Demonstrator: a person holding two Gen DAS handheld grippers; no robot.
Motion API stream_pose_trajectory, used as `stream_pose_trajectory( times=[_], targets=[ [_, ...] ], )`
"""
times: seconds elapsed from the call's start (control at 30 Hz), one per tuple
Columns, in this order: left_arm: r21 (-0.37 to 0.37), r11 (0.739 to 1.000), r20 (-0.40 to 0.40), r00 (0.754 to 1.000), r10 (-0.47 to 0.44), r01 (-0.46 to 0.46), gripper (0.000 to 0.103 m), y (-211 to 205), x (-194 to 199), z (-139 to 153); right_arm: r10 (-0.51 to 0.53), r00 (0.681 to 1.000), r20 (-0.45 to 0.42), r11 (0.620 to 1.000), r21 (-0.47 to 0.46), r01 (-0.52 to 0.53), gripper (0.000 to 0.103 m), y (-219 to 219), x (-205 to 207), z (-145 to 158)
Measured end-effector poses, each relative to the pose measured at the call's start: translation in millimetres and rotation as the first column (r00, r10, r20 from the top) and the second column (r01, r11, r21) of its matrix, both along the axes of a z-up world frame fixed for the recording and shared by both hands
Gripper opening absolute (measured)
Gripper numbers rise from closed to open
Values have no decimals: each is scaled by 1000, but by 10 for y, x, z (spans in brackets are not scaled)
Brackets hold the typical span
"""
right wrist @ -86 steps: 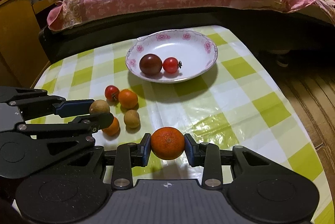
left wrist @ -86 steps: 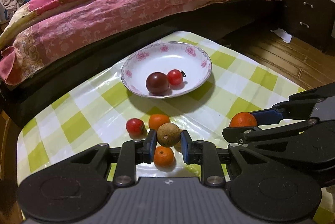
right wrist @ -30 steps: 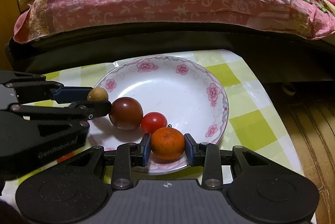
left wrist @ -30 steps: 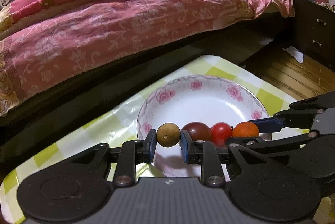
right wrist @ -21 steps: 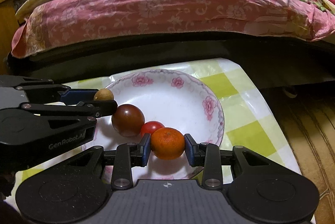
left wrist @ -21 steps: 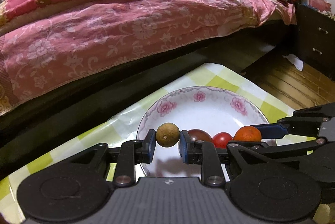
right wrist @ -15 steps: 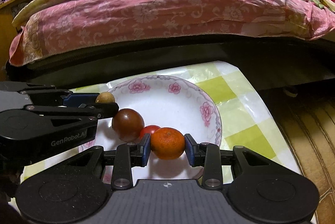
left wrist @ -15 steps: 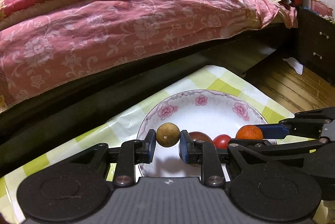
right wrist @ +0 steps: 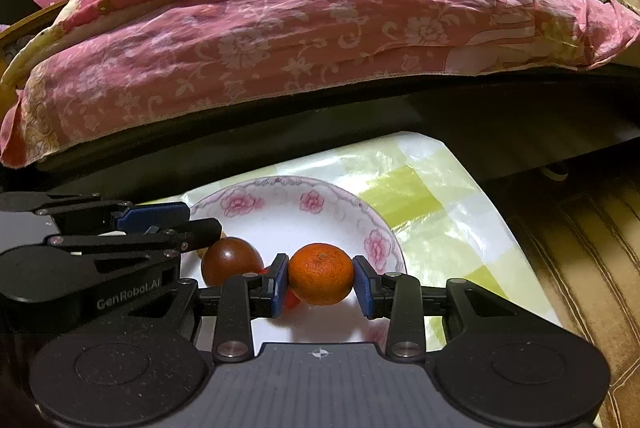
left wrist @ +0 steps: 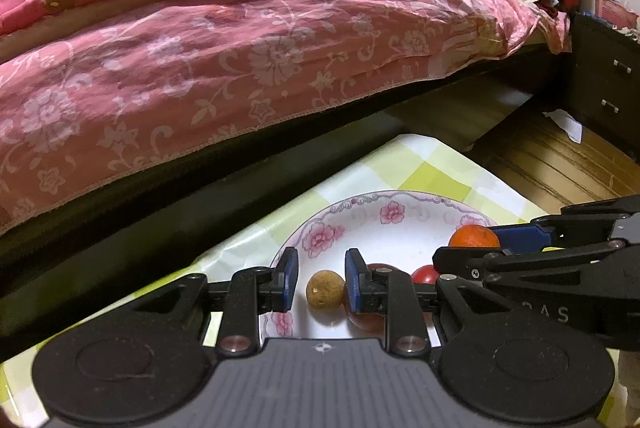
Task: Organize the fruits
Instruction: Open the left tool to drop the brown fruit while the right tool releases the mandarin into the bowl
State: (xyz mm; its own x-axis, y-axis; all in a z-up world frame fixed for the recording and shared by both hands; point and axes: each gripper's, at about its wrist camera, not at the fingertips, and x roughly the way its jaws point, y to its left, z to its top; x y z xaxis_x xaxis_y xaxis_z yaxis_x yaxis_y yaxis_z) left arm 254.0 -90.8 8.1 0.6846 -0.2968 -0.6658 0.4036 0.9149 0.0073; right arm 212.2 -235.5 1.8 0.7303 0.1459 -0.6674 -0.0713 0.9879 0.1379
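My left gripper is open over the white flowered plate. The small brown fruit sits loose between its pads, touching neither, beside a dark red tomato and a small red tomato. My right gripper is shut on the orange and holds it over the plate, next to the dark tomato. In the left wrist view the right gripper with the orange is at the right.
A bed with a pink flowered quilt rises just behind the table. The green-checked tablecloth ends at an edge to the right, with wooden floor beyond. A dark drawer cabinet stands far right.
My left gripper has opened and let go of the brown fruit, which now lies lower in the plate. Both grippers have tilted up and moved closer over the plate. The right still holds the orange.
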Motion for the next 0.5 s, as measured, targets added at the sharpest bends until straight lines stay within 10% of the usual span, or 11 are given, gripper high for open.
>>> stream_pose_trajectory(
  times=[0.5],
  targets=[
    [-7,1000,-18,1000,1,-1,37,-21,-25,59,-13,999,-32,993,115,17,39,-63,109,4]
  ],
)
